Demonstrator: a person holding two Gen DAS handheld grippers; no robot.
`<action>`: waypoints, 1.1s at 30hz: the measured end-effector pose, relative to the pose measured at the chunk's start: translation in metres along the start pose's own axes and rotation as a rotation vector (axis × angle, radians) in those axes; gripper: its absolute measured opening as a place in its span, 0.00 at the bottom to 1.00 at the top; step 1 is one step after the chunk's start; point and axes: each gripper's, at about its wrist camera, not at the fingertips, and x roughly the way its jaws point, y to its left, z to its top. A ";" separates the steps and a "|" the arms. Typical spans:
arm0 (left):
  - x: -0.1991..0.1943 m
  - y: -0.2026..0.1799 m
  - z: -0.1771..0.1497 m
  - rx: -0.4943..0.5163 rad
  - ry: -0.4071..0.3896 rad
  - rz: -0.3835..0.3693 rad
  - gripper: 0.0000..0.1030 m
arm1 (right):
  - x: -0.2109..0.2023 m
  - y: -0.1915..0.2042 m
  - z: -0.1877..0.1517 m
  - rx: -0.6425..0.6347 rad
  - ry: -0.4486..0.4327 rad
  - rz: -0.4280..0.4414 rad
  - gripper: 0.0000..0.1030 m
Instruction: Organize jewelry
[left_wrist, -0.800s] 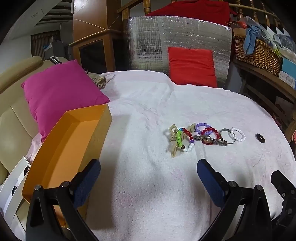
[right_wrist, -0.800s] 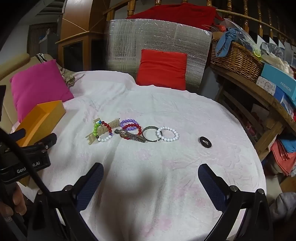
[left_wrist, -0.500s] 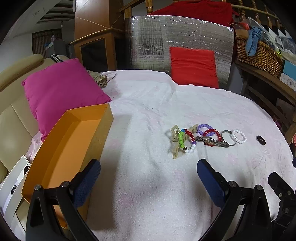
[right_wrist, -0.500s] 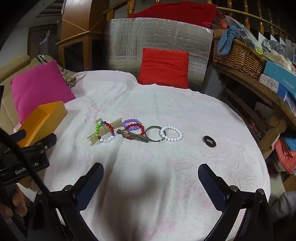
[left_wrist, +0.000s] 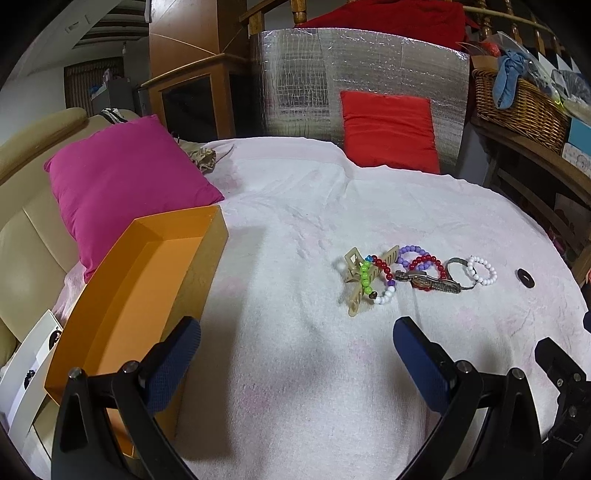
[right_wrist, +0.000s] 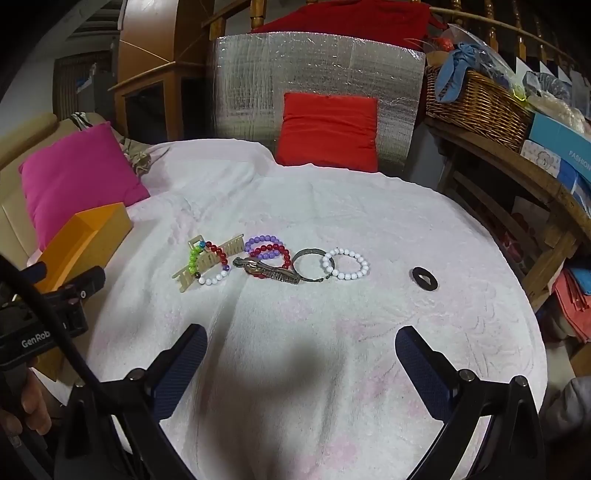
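1. Spread across the round table: a white terry towel (right_wrist: 332, 206), nubbly and creased, faintly pink in patches.
2. Strung out in a left-to-right row near the middle: a beige plastic toothed hair claw (right_wrist: 207, 264), long axis slanting from near-left up to far-right, with a multicoloured bead bracelet (right_wrist: 211, 263) of green, red and white beads draped over it.
3. Next along, touching: a purple bead bracelet (right_wrist: 263, 246) overlapped by a red glossy bead bracelet (right_wrist: 275, 252), and across their near edge a tarnished metal wristwatch (right_wrist: 267, 272), band lying lengthwise along the row, its strap curling into a loop on the right.
4. Just beside that loop: a white pearl-like bead bracelet (right_wrist: 345, 263), lying flat and round.
5. Well apart to the right, alone: a small black flat ring (right_wrist: 424, 277).
6. At the left rim: an open orange cardboard box (left_wrist: 122, 295), rectangular and smooth, long axis running away from the camera, beside a magenta fabric cushion (left_wrist: 122, 177).
7. Left gripper (left_wrist: 297, 363): blue textured pads spread wide, grasping nothing, hovering short of the hair claw.
8. Right gripper (right_wrist: 301, 373): likewise released, pads wide apart above bare towel.
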 end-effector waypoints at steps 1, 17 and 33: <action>0.000 -0.001 0.000 0.003 -0.001 0.002 1.00 | 0.000 -0.001 0.000 0.000 0.000 -0.001 1.00; 0.004 -0.006 0.000 0.027 0.005 0.016 1.00 | 0.007 -0.006 0.009 0.024 -0.008 -0.007 1.00; 0.006 -0.008 0.001 0.032 0.005 0.016 1.00 | 0.016 -0.011 0.008 0.046 0.003 -0.011 1.00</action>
